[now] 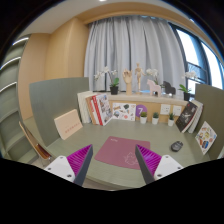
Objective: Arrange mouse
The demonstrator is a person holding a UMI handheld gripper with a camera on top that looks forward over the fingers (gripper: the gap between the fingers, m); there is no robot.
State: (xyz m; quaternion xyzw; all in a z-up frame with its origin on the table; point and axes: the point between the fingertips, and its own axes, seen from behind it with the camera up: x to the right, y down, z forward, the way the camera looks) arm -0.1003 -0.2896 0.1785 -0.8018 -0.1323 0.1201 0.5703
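A dark mouse (176,146) lies on the green desk (70,148), to the right of a pink mouse mat (122,151). The mat lies just ahead of and between my fingers. My gripper (113,166) is open and empty, with a wide gap between the purple pads (82,160). It is held above the desk's near edge, well to the left of the mouse.
Books (96,107) stand at the back left and a wooden shelf (140,101) with small plants and figures stands at the back. Picture books (206,135) lean at the right. A tan board (68,123) leans at the left. White cards (60,168) lie by the left finger.
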